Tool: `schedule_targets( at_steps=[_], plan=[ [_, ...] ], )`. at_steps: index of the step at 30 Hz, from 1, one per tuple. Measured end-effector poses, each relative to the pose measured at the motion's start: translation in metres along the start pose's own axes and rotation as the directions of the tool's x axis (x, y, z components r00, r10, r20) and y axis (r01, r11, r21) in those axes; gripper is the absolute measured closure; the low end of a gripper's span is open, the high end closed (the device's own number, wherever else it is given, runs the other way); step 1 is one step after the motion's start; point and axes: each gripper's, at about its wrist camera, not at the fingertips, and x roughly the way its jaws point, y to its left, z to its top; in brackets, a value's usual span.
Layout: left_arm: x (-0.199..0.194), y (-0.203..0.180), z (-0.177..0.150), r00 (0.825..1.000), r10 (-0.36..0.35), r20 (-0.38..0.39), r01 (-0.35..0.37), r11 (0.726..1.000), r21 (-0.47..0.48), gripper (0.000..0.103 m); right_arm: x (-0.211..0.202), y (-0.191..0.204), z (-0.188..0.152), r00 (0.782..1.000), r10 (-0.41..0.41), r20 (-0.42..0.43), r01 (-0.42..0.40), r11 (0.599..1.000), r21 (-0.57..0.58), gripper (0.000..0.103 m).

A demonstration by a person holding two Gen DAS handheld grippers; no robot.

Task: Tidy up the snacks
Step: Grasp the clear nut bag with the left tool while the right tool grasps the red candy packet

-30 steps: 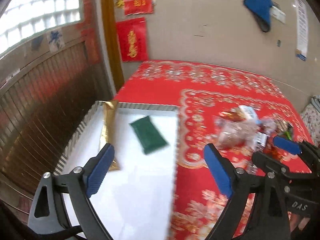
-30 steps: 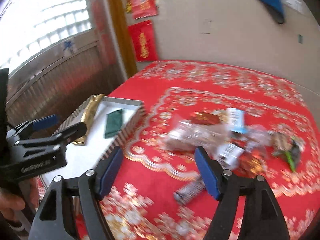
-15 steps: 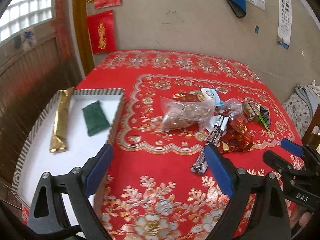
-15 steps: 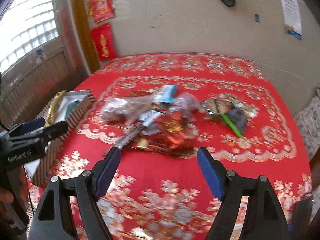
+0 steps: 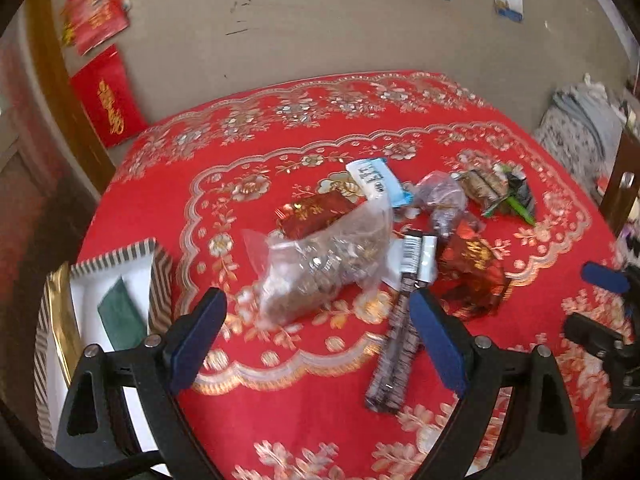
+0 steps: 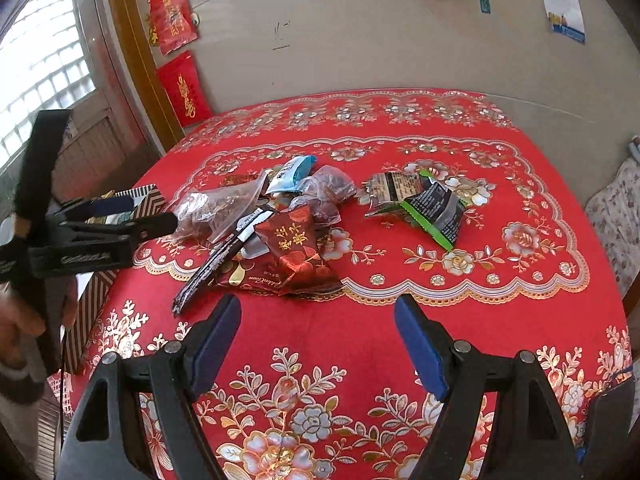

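A pile of snacks lies mid-table: a clear bag of snacks point(image 5: 324, 268) point(image 6: 216, 208), a long dark bar point(image 5: 394, 344) point(image 6: 218, 264), red foil packs point(image 5: 474, 268) point(image 6: 296, 252), a blue-white pack point(image 5: 378, 180) and a green-edged black pack point(image 6: 436, 208). A striped box point(image 5: 158, 276) at the left holds a gold bar point(image 5: 64, 316) and a green pack point(image 5: 120, 316). My left gripper point(image 5: 316, 336) is open and empty, just short of the clear bag. My right gripper point(image 6: 318, 340) is open and empty, in front of the red pack.
A red patterned tablecloth point(image 6: 400, 320) covers the table. A beige wall with red paper hangings point(image 6: 184, 88) stands behind it. A wooden chair part point(image 5: 620, 184) and folded cloth point(image 5: 576, 128) are at the right. The left gripper shows at the right wrist view's left point(image 6: 92, 236).
Both grippers swung right from the striped box toward the snack pile and drew closer to it. Both stayed open and empty.
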Motion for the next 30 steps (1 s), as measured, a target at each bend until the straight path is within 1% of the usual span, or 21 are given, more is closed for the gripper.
schedule_targets(
  at_steps=[2,3,5,6,7,9,10,12,14,17,23,27,29,30],
  plan=[
    [0.01,0.005,0.006,1.0,0.006,-0.018,-0.006,1.0,-0.012,0.01,0.003,-0.001,0.0,1.0,0.007,-0.007,-0.007,1.0,0.008,0.024],
    [0.015,0.009,0.009,1.0,0.004,-0.029,-0.005,0.999,-0.034,0.01,0.004,-0.002,0.0,1.0,0.006,-0.01,-0.006,1.0,0.01,0.024],
    [0.024,0.016,0.014,0.999,-0.039,-0.037,0.035,0.994,-0.102,0.01,0.006,-0.001,0.0,1.0,0.003,-0.017,-0.002,1.0,0.006,0.024],
    [0.026,0.019,0.016,0.997,-0.075,-0.029,0.07,0.987,-0.146,0.01,0.007,0.0,0.0,1.0,0.001,-0.02,-0.001,1.0,0.004,0.024],
    [0.027,0.02,0.017,0.995,-0.094,-0.023,0.089,0.981,-0.172,0.01,0.008,0.0,0.0,1.0,-0.002,-0.024,0.002,1.0,0.002,0.024],
    [0.028,0.019,0.019,0.993,-0.116,-0.006,0.111,0.969,-0.223,0.01,0.01,0.0,0.0,1.0,-0.003,-0.03,0.003,1.0,0.002,0.024],
    [0.031,0.016,0.02,0.993,-0.116,-0.008,0.111,0.965,-0.237,0.01,0.011,0.0,-0.001,0.999,-0.002,-0.033,0.002,1.0,0.004,0.024],
    [0.04,0.008,0.024,0.994,-0.097,-0.045,0.084,0.968,-0.238,0.01,0.012,-0.001,-0.001,0.999,-0.002,-0.039,0.002,1.0,0.005,0.024],
    [0.049,-0.001,0.026,0.995,-0.061,-0.085,0.042,0.978,-0.206,0.01,0.013,-0.001,-0.002,0.999,-0.002,-0.043,0.002,1.0,0.005,0.024],
    [0.059,-0.008,0.028,0.994,-0.024,-0.103,0.005,0.984,-0.177,0.01,0.013,-0.002,-0.003,0.999,0.002,-0.043,-0.002,1.0,0.006,0.024],
    [0.076,-0.003,0.031,0.991,-0.028,-0.127,-0.004,0.969,-0.246,0.01,0.017,-0.006,-0.005,0.998,0.008,-0.056,-0.007,1.0,0.017,0.024],
    [0.082,-0.004,0.032,0.991,-0.012,-0.133,-0.02,0.972,-0.233,0.01,0.016,-0.01,-0.004,0.999,0.003,-0.055,-0.001,1.0,0.026,0.024],
    [0.083,-0.002,0.031,0.991,-0.022,-0.129,-0.01,0.97,-0.241,0.013,0.014,-0.01,-0.002,0.999,0.006,-0.049,-0.005,1.0,0.03,0.024],
    [0.082,-0.001,0.03,0.992,-0.019,-0.124,-0.012,0.97,-0.242,0.024,0.013,-0.01,0.0,0.999,0.004,-0.047,-0.003,1.0,0.029,0.024]
  ],
)
